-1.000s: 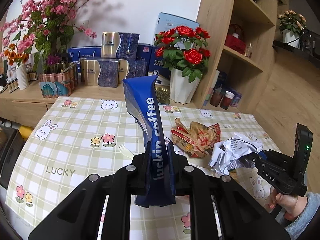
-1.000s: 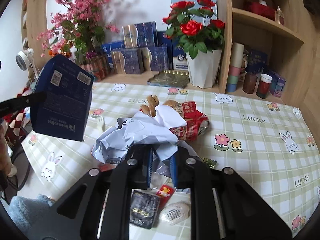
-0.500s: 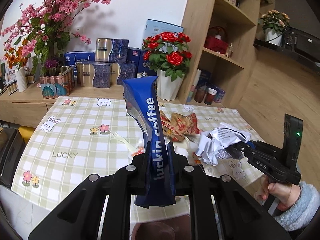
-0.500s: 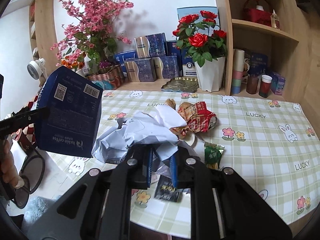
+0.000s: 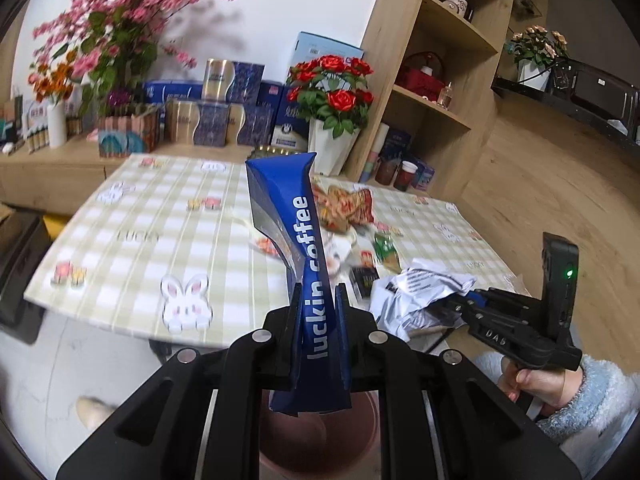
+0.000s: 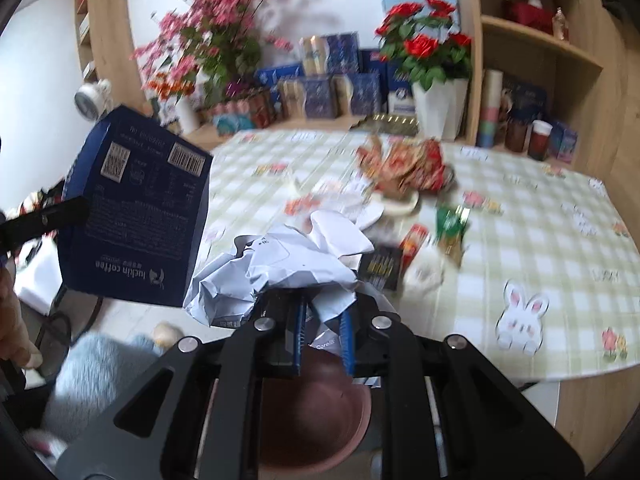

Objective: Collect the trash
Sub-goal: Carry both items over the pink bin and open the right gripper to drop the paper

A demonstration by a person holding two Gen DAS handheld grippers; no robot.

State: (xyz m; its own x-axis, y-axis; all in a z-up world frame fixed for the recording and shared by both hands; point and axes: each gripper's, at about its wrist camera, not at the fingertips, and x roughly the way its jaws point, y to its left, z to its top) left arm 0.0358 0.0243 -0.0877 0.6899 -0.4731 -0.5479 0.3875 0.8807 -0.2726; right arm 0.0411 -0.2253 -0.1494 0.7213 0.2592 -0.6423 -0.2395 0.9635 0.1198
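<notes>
My left gripper point(image 5: 318, 296) is shut on a flattened blue luckin coffee box point(image 5: 298, 248), held upright off the table's near edge; the box also shows in the right wrist view point(image 6: 136, 212). My right gripper point(image 6: 322, 308) is shut on a crumpled white paper wad point(image 6: 280, 268), also seen in the left wrist view point(image 5: 416, 292). A brown-pink bin point(image 6: 316, 408) sits on the floor directly below both grippers; it also shows in the left wrist view point(image 5: 320, 432). More trash lies on the table: a red-brown crumpled wrapper point(image 6: 404, 164), a green packet point(image 6: 452, 224), a black packet point(image 6: 380, 266).
The checked tablecloth table point(image 6: 540, 240) lies ahead. A white vase of red roses point(image 6: 436, 80), blue gift boxes point(image 6: 336, 80) and pink blossoms point(image 6: 216, 28) stand behind it. Wooden shelves point(image 6: 540, 52) are at the right. My slippered foot point(image 5: 94, 410) is on the floor.
Both grippers have pulled back from the table with their loads and now hang over the bin, which has come into view below them.
</notes>
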